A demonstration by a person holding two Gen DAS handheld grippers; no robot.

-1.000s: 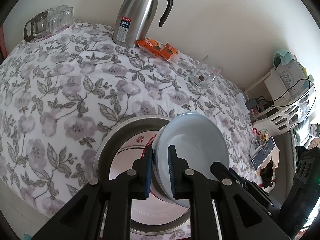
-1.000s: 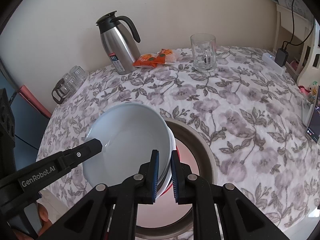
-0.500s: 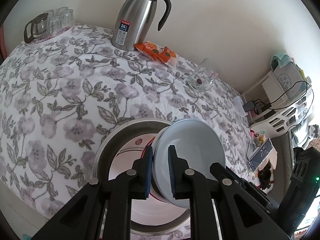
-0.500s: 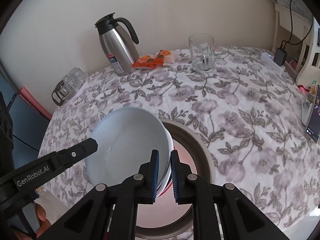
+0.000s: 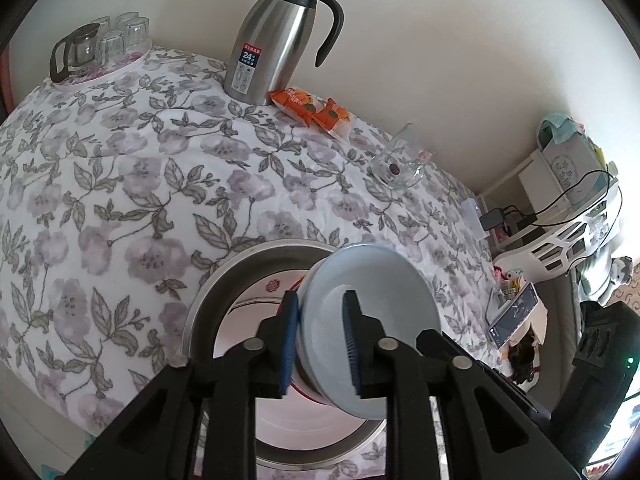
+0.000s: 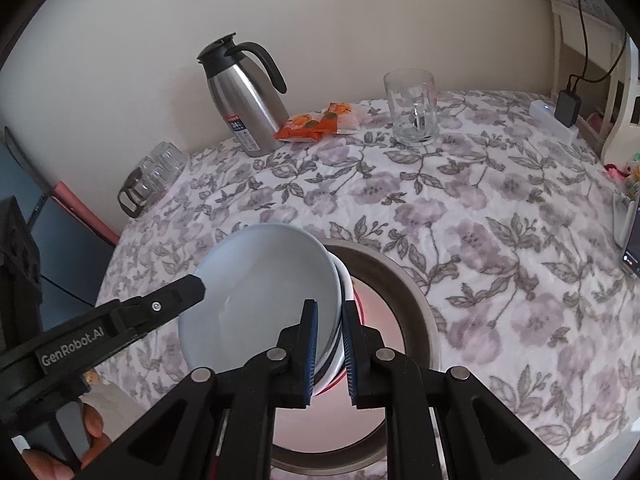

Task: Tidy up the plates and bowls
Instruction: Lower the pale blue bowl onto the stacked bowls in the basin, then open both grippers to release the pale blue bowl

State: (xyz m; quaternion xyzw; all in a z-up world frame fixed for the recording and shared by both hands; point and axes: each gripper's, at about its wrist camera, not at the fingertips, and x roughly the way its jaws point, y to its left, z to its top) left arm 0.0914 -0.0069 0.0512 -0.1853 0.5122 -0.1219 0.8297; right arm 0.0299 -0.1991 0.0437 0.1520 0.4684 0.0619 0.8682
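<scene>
The left gripper (image 5: 320,338) is clamped on the rim of a pale blue ceramic bowl (image 5: 376,320), one blue-padded finger inside it and the other against the outside, and the right gripper (image 6: 330,346) is clamped on the opposite rim of that same bowl (image 6: 264,292), which sits nested on top of a white bowl with a red band (image 6: 347,300) so that the right fingers pinch both rims together. The stack is held tilted above a wide round stainless-steel basin (image 5: 244,268) standing near the front edge of the table, and inside the basin lies a white plate with a red rim line and a small red emblem (image 5: 256,300). The table is covered by a white cloth printed with mauve flowers and grey leaves (image 5: 120,184). Along its far edge by the wall stand a brushed-steel thermos jug with a black handle (image 5: 276,36), two orange snack packets (image 5: 312,108) just beside it, and a clear glass mug (image 6: 412,108); at the far left corner is a glass teapot with small tumblers on a tray (image 5: 100,48).
</scene>
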